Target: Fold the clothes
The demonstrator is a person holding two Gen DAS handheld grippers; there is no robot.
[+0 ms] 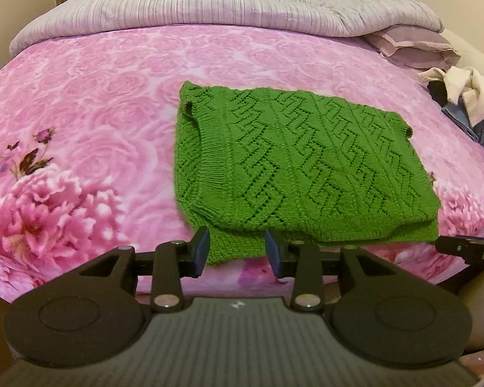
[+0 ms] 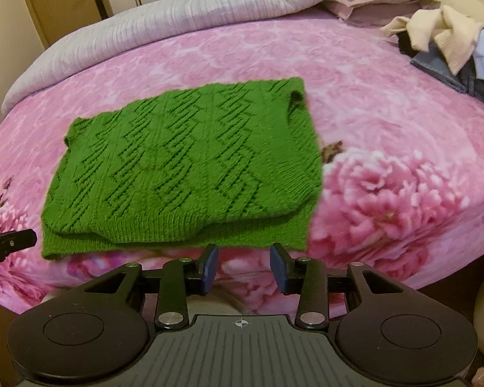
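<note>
A green knitted sweater (image 1: 293, 161) lies folded on the pink floral bed cover (image 1: 96, 103); it also shows in the right wrist view (image 2: 184, 167). My left gripper (image 1: 237, 251) is open and empty, its blue pads either side of the sweater's near hem at the left corner. My right gripper (image 2: 244, 267) is open and empty, just short of the near hem toward the right corner. The tip of the right gripper shows at the right edge of the left view (image 1: 468, 251), and the left one at the left edge of the right view (image 2: 9, 242).
A grey quilt (image 1: 209, 6) is bunched along the far side of the bed. A pile of cream, dark and blue clothes (image 2: 442, 42) lies at the far right, next to a mauve pillow (image 1: 413, 45). Wooden wardrobe doors (image 2: 64, 3) stand behind.
</note>
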